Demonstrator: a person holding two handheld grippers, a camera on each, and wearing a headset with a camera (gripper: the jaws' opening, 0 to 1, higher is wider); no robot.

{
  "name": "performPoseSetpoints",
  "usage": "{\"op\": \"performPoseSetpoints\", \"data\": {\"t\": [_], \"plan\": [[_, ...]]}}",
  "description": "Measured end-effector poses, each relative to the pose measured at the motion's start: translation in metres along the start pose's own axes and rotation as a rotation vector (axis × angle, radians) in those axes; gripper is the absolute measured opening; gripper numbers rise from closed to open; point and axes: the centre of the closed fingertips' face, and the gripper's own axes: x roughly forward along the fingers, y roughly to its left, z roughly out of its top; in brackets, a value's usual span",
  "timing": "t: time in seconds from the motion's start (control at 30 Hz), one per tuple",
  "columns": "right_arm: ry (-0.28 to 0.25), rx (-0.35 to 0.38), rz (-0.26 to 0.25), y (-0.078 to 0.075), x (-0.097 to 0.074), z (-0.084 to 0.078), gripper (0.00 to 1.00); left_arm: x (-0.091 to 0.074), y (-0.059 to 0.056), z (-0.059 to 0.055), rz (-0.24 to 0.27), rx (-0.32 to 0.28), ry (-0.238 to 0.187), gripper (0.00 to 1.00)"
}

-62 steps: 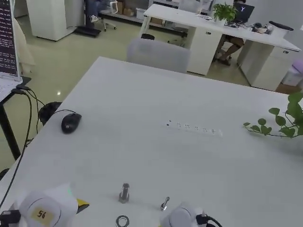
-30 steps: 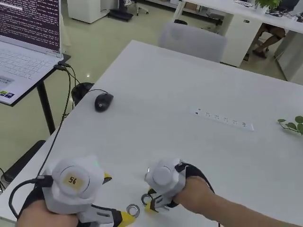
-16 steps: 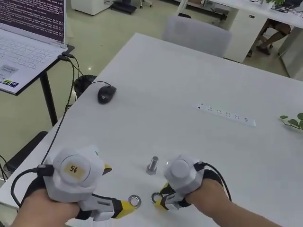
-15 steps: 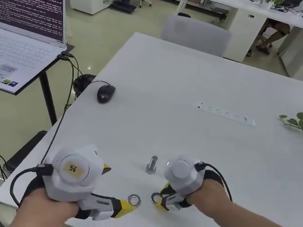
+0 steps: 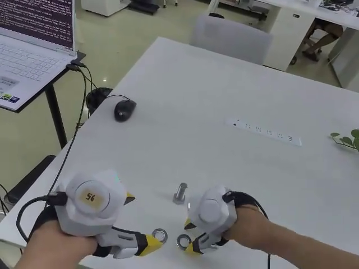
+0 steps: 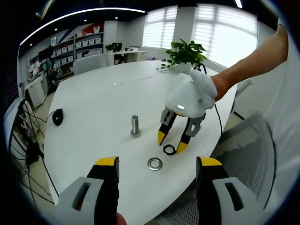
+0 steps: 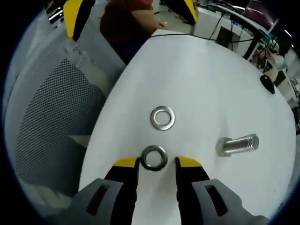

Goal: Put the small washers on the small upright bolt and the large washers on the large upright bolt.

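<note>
See bolt (image 5: 180, 193) standing upright on white table (image 5: 224, 95), near its front edge. Note washer A (image 7: 154, 158) lying flat on table near bolt, between the yellow tips of right gripper (image 7: 157, 163). Find those jaws set close, about the washer's width apart, one on each side of it; cannot tell whether pinching or merely flanking. Note washer B (image 7: 162, 118) flat on table just beside A, not touching it, on the side toward left gripper (image 6: 157, 162). Record left jaws spread wide, holding nothing, with B lying on table just ahead of the gap. In head view, see one left tip just beside B. See both grippers low at front edge, facing each other, washers between them, bolt just beyond. Farther back on table, note mouse (image 5: 124, 110) toward left edge, power strip (image 5: 263, 131) mid-table, plant sprig (image 5: 349, 140) at right. Off table, see laptop (image 5: 28, 33) on stand at left and grey chair (image 5: 233, 36) at far end.
</note>
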Motion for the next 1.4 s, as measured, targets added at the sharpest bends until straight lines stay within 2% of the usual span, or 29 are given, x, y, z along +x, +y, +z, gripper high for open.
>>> {"op": "performPoseSetpoints", "data": {"t": [0.03, 0.3, 0.37, 0.6, 0.8, 0.87, 0.93, 1.4], "plan": [[0.003, 0.021, 0.001, -0.0001, -0.0003, -0.0009, 0.32, -0.0003, 0.0001, -0.0001, 0.001, 0.000, 0.001, 0.66], [-0.002, -0.022, 0.012, 0.0046, -0.0021, -0.0029, 0.29, -0.0014, 0.0004, -0.0033, 0.006, -0.005, 0.008, 0.66], [-0.006, -0.030, 0.008, 0.0037, -0.0010, -0.0025, 0.25, -0.0002, -0.0009, -0.0032, 0.003, -0.003, 0.011, 0.66], [-0.032, 0.076, -0.020, 0.0027, -0.0017, -0.0016, 0.23, 0.0029, -0.0047, 0.0021, -0.005, 0.008, 0.007, 0.66], [-0.011, 0.083, -0.015, 0.0018, -0.0009, -0.0002, 0.24, 0.0026, -0.0039, -0.0003, -0.004, 0.007, 0.013, 0.66], [-0.015, 0.072, -0.017, 0.0022, -0.0002, 0.0000, 0.25, 0.0026, -0.0042, 0.0000, -0.005, 0.011, 0.014, 0.66], [-0.012, 0.026, -0.012, 0.0047, 0.0002, 0.0003, 0.27, 0.0019, -0.0048, 0.0007, -0.006, 0.010, 0.012, 0.66], [-0.018, 0.000, 0.001, 0.0048, 0.0000, 0.0003, 0.28, 0.0037, -0.0051, 0.0040, -0.010, 0.014, 0.007, 0.66]]}}
